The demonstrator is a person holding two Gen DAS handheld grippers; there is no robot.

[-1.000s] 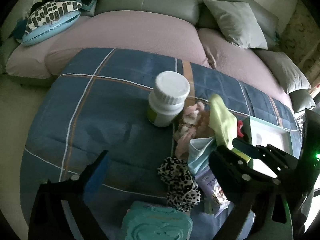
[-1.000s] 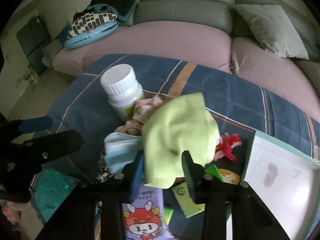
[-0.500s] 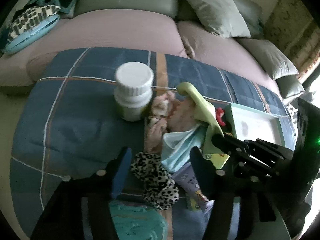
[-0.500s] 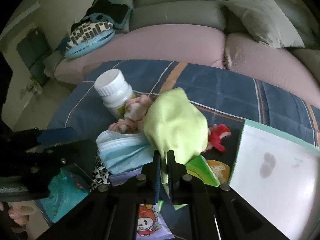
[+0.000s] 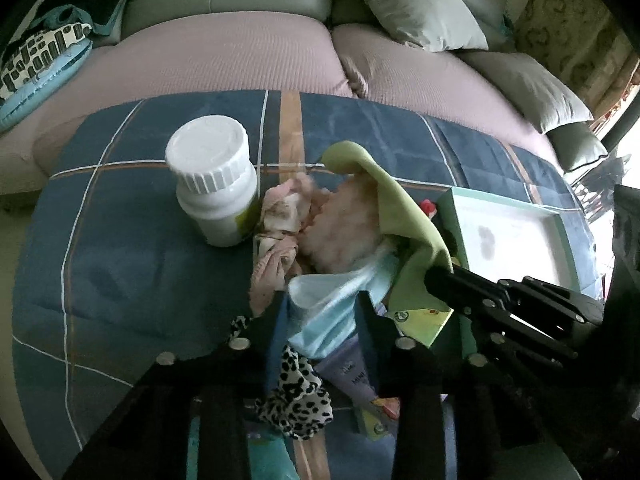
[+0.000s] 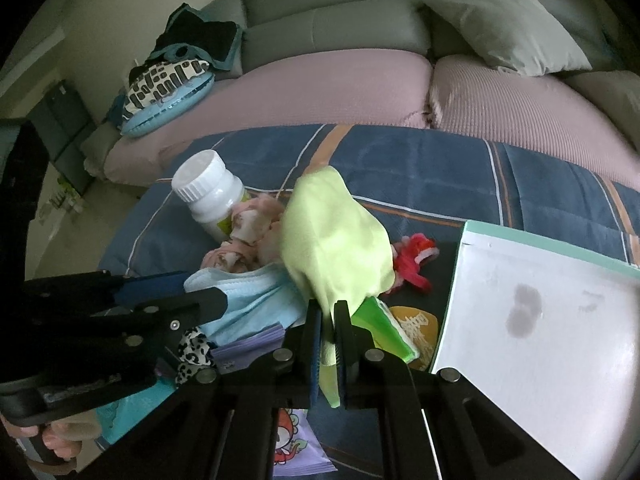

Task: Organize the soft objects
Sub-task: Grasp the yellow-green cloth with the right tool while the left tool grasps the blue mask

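Observation:
A heap of soft things lies on the blue checked blanket (image 5: pixel 132 264). My left gripper (image 5: pixel 320 308) is closing, and its pads press a light blue face mask (image 5: pixel 336 300) from both sides; the right wrist view also shows this gripper (image 6: pixel 204 290) at the mask (image 6: pixel 248 300). My right gripper (image 6: pixel 326 316) is shut on the lower edge of a yellow-green cloth (image 6: pixel 336 248), which drapes over the heap. In the left wrist view it (image 5: pixel 434 276) comes in from the right, holding that cloth (image 5: pixel 400 208). Under it lie pink cloths (image 5: pixel 344 228) and a leopard-print scrunchie (image 5: pixel 296 396).
A white bottle (image 5: pixel 216 184) stands just left of the heap. To the right lies a white tray with a teal rim (image 6: pixel 540 242). A red tuft (image 6: pixel 414 260), green packets (image 6: pixel 380 332) and a purple wipes pack (image 6: pixel 292 452) lie nearby. A sofa with cushions (image 5: pixel 420 4) is behind.
The left gripper has moved in over the heap and its jaws went from wide apart to narrow around the face mask. The right gripper closed on the yellow-green cloth.

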